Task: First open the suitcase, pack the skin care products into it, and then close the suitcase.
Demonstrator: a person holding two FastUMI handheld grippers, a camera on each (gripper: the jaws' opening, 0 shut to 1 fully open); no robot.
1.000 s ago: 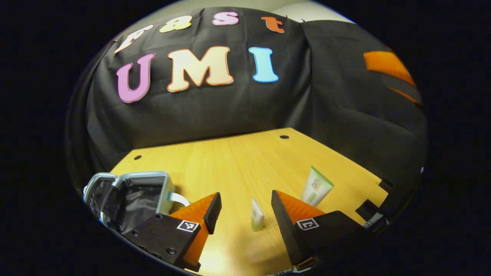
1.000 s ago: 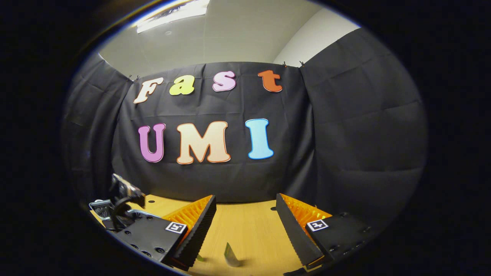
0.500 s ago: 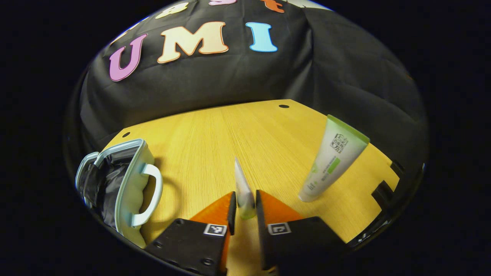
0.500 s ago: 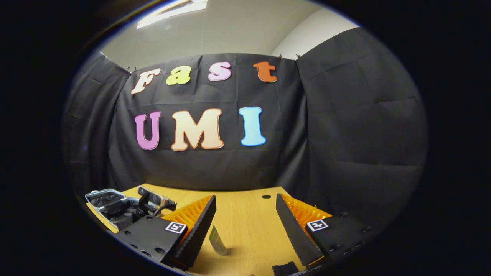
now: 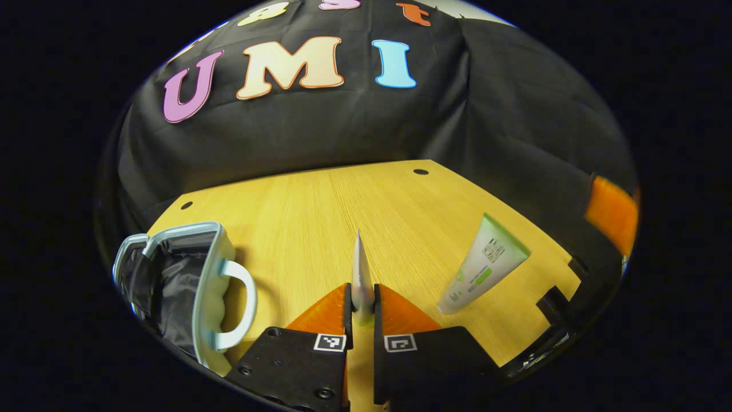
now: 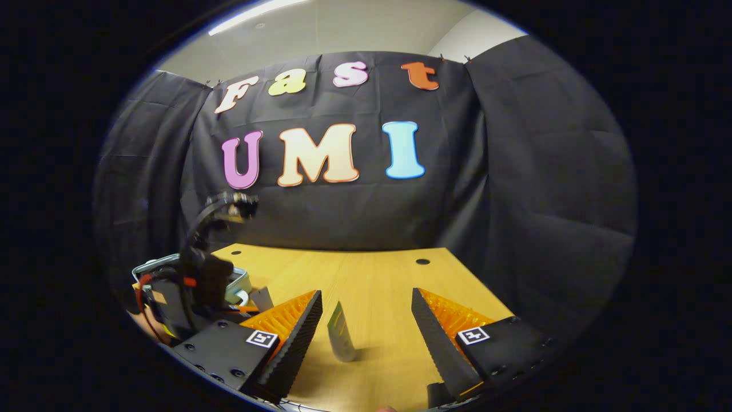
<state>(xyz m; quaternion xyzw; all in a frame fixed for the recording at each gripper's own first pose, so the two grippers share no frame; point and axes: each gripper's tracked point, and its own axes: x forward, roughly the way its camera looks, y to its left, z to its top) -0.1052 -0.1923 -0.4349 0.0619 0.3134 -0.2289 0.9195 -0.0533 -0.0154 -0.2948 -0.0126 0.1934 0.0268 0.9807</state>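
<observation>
**Left gripper clamped on small tube; right gripper apart**

Since half a second ago, your left gripper (image 5: pixel 361 306) has finished closing: both fingers now press on the small tube (image 5: pixel 361 274), where a narrow gap showed on each side before. The tube stands upright between the fingers, its crimped end pointing up, over the wooden table (image 5: pixel 343 206).

Your right gripper (image 6: pixel 366 335) has its fingers wide apart, gripping nothing. In the right gripper view, the larger tube (image 6: pixel 341 335) stands tilted on the table between those fingers, touching neither. It now sits higher and nearer the centre of the gap than it did before.

In the left gripper view, the larger tube (image 5: pixel 481 264) leans on the table to the right of the clamped tube, well apart from it. The suitcase (image 5: pixel 189 286) lies open at the left table edge, dark lining exposed, handle (image 5: pixel 240 303) facing the left gripper.

In the right gripper view, your left gripper (image 6: pixel 206 280) appears at far left, in front of the suitcase (image 6: pixel 154 264).
</observation>
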